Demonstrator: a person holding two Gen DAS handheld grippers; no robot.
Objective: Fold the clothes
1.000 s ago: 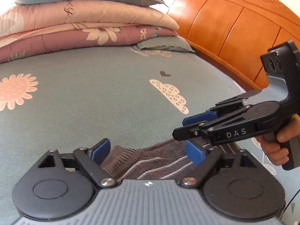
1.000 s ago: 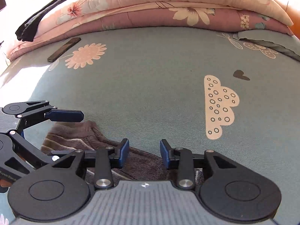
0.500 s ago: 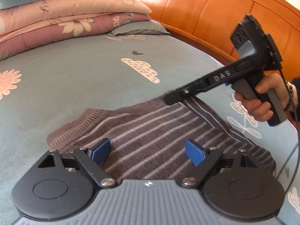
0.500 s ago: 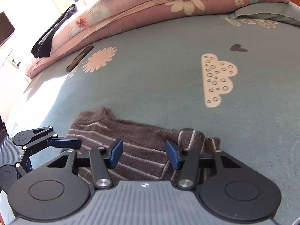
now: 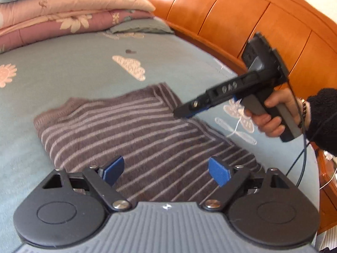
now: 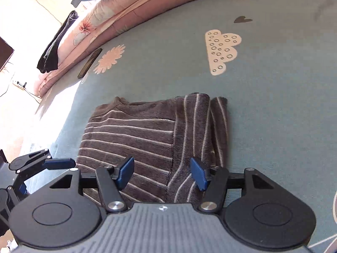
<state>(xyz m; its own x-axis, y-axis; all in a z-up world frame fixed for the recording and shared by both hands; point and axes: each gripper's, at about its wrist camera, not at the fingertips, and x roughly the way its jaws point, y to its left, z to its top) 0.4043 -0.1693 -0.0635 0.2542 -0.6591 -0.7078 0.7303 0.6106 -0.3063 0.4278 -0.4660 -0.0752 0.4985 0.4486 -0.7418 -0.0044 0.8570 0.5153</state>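
On the bed [image 6: 273, 109], at the centre of both views, your brown striped sweater [image 5: 134, 135] lies flat on the teal sheet, folded into a rough rectangle. From the right wrist view, one folded-over sleeve [image 6: 198, 130] runs along its 3 o'clock edge, stripes going lengthwise, with a second narrow strip just beside it.

Your left hand-held gripper [image 5: 166, 169] hangs over the sweater's near end, blue pads [image 5: 112, 169] spread wide, nothing between them. Cannot tell if the pads touch the knit.

Your right hand-held gripper [image 6: 163, 174] sits above the near edge at the sleeve fold, blue pads spread apart too, empty. In the left wrist view it shows side-on at 3 o'clock, your hand [image 5: 271, 116] wrapped round the handle, dark fuzzy sleeve [image 5: 324, 116] at the wrist, tip over the sweater's right edge; blurred, so its pads are unclear there.

Stacked quilts [image 6: 134, 14], pink and floral, lie at 12 o'clock along the bed's far end. A dark flat object [image 6: 89, 63] lies on the sheet at 10 o'clock beside them, a dark garment [image 6: 56, 44] draped over their end. Wooden headboard [image 5: 242, 21] at 1 o'clock in the left wrist view. A cloud print [image 6: 221, 50] marks the sheet beyond the sweater.
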